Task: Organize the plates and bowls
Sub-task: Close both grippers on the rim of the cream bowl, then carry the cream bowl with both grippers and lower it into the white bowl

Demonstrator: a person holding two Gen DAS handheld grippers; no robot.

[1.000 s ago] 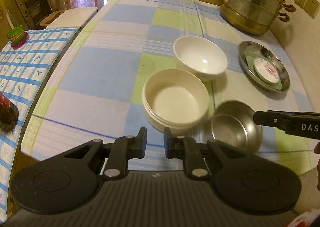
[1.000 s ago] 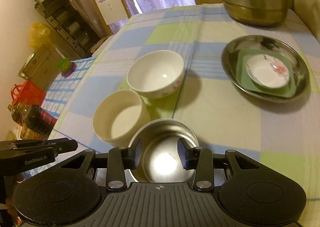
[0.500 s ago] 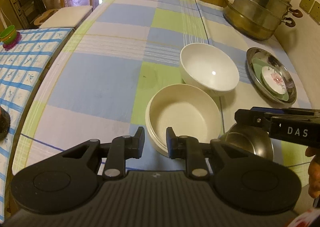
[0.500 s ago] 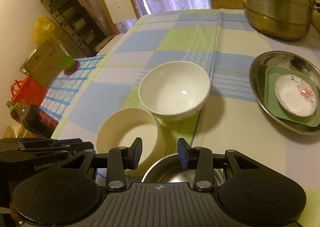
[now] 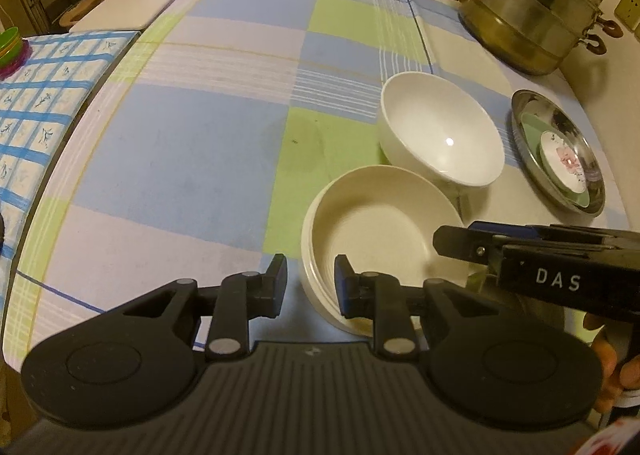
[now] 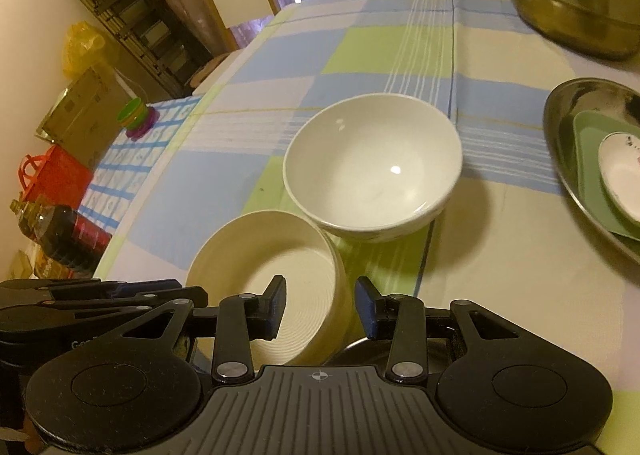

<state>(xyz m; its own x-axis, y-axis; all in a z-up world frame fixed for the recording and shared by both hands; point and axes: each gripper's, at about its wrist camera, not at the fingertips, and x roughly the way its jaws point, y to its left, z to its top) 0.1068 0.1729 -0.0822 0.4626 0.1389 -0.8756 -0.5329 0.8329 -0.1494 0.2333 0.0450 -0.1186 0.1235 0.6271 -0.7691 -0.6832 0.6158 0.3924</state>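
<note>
A cream ribbed bowl [image 5: 380, 223] stands on the checked tablecloth, touching a white bowl [image 5: 440, 131] behind it. My left gripper [image 5: 310, 279] straddles the cream bowl's near left wall. Its jaws are opening and its pads do not press on the wall. My right gripper [image 6: 320, 299] is open and straddles the cream bowl's [image 6: 260, 255] right wall, one finger inside and one outside. Only a sliver of a small steel bowl [image 6: 360, 347] shows beneath it. In the left wrist view, the right gripper [image 5: 444, 243] reaches in over the cream bowl's right side.
A steel plate [image 5: 524, 115] at the right holds a green square plate and a small flowered saucer. A big steel steamer pot [image 5: 532, 3] stands at the back right. Left of the table are a blue-checked table [image 5: 40, 115], a bottle [image 6: 64, 235] and a chair [image 5: 124, 11].
Both grippers moved forward and down onto the cream bowl. The left jaws widened. The steel bowl slid almost out of sight under the right gripper.
</note>
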